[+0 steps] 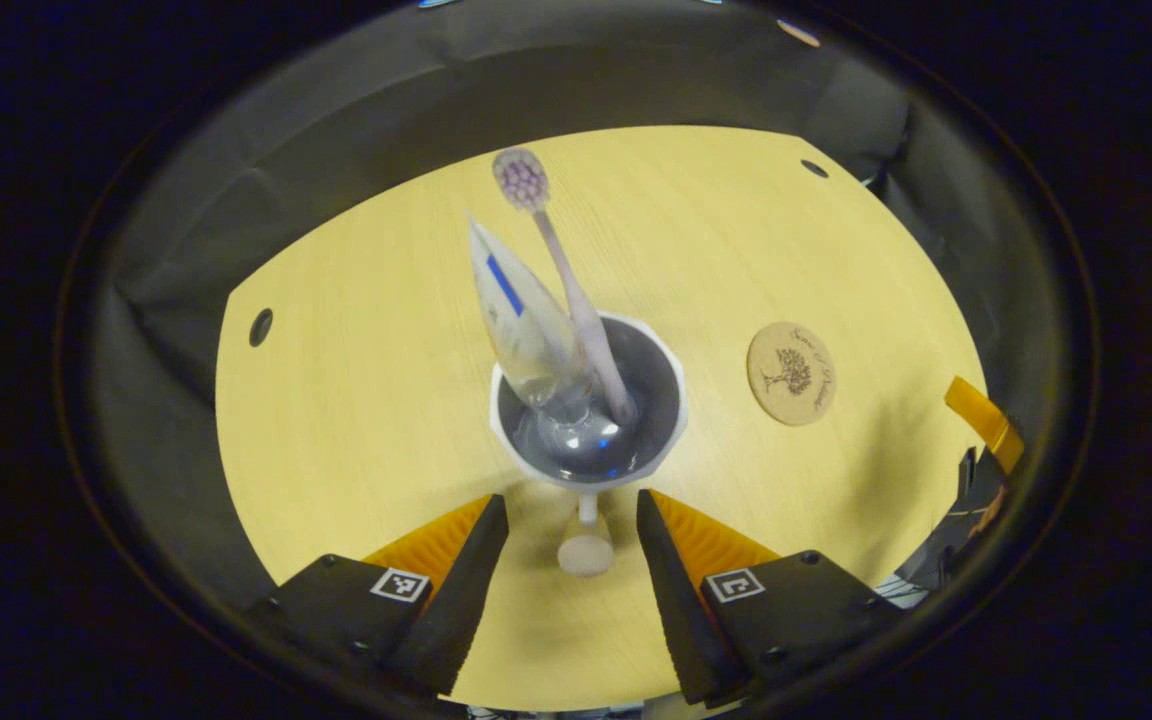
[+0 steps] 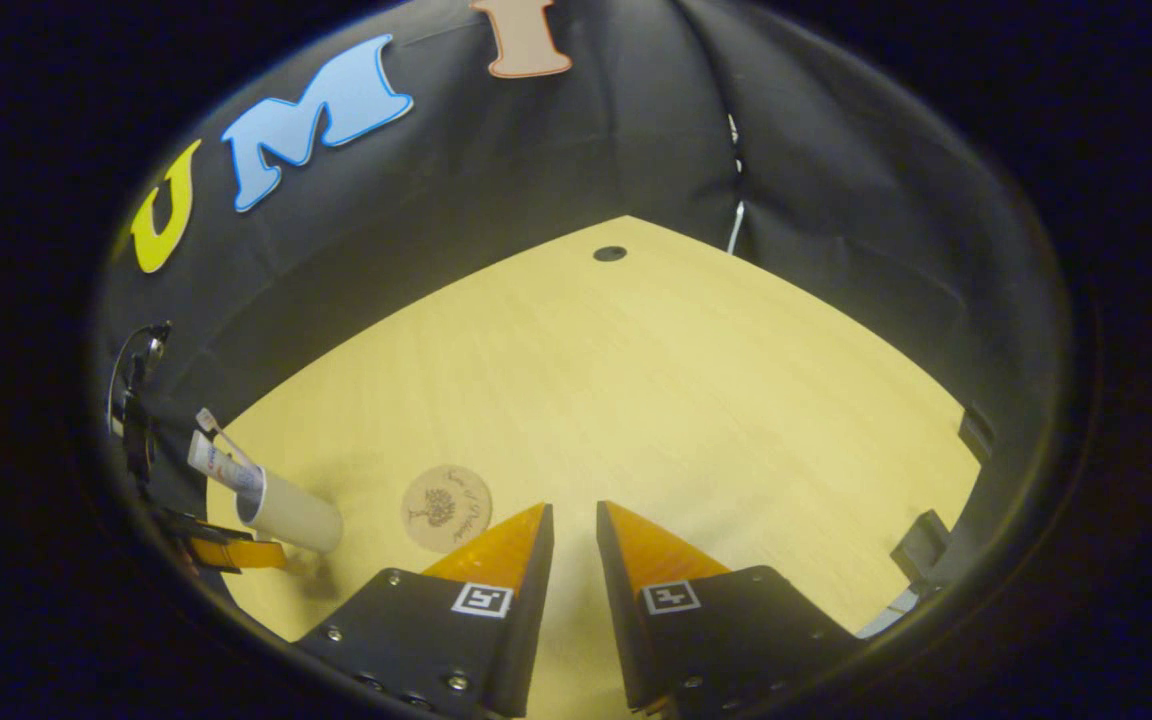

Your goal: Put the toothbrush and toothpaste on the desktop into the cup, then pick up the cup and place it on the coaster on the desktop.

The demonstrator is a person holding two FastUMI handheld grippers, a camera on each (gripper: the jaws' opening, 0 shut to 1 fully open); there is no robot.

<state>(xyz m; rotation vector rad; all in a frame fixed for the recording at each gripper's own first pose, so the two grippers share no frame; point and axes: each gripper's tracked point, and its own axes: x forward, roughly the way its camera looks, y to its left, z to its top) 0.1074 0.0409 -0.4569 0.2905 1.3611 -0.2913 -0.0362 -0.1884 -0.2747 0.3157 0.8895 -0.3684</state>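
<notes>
A white cup (image 1: 676, 440) with a grey inside stands on the wooden desktop (image 1: 356, 400). Inside it lean a toothbrush (image 1: 576, 300) with a purple head and a clear toothpaste tube (image 1: 521, 320). My left gripper (image 1: 571, 505) is open just in front of the cup. Its fingers flank the cup's small white handle (image 1: 586, 548) without touching it. A round wooden coaster (image 1: 791, 373) lies to the right of the cup. In the right gripper view, the cup (image 2: 291, 515) and coaster (image 2: 446, 507) sit at the lower left. My right gripper (image 2: 572, 512) hovers over bare desktop, its fingers a narrow gap apart and holding nothing.
Black cloth walls close in the desktop on all sides. Small dark holes (image 1: 260, 326) mark the tabletop near its edges. The other gripper (image 1: 981, 425) shows at the right edge of the left gripper view, beyond the coaster.
</notes>
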